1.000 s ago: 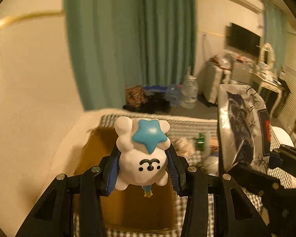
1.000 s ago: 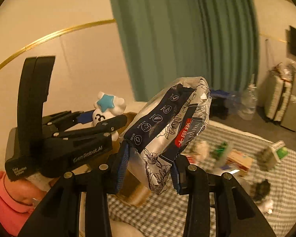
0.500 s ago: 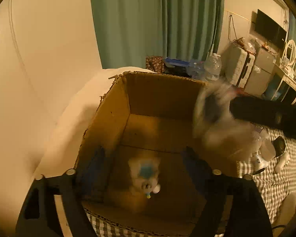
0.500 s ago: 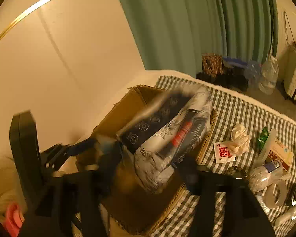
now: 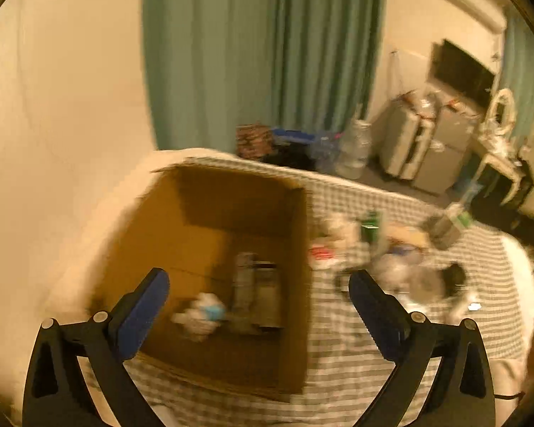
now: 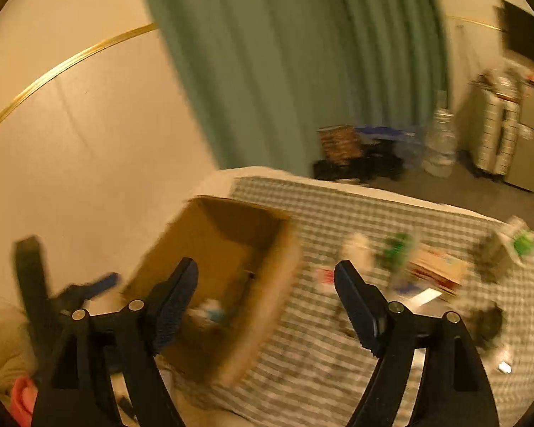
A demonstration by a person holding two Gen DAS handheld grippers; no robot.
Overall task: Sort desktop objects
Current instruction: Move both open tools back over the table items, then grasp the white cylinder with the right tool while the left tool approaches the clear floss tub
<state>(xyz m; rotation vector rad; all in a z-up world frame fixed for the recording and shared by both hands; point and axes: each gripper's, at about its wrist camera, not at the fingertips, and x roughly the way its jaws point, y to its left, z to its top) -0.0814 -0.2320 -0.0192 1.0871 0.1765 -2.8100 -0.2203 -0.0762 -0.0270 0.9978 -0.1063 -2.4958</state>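
Note:
An open cardboard box (image 5: 203, 213) stands on the checked cloth at the left. On its floor lie the white toy with the blue star (image 5: 203, 313) and the dark patterned bag (image 5: 256, 295). My left gripper (image 5: 258, 293) is open and empty above the box's near side. My right gripper (image 6: 265, 286) is open and empty, above the box's right wall (image 6: 267, 306); the toy (image 6: 210, 315) shows blurred inside. The left gripper's body (image 6: 53, 295) is at the lower left of the right wrist view.
Several small objects lie on the checked cloth (image 5: 445, 320) right of the box: a red and white packet (image 5: 322, 254), a green bottle (image 5: 370, 227), a flat carton (image 6: 438, 272), a tape roll (image 6: 487, 323). A wall (image 5: 71, 106) is on the left and green curtains (image 5: 260, 53) behind.
Both grippers opened and dropped their loads: the toy and the bag now lie in the box. Both grippers have since swung up and to the right.

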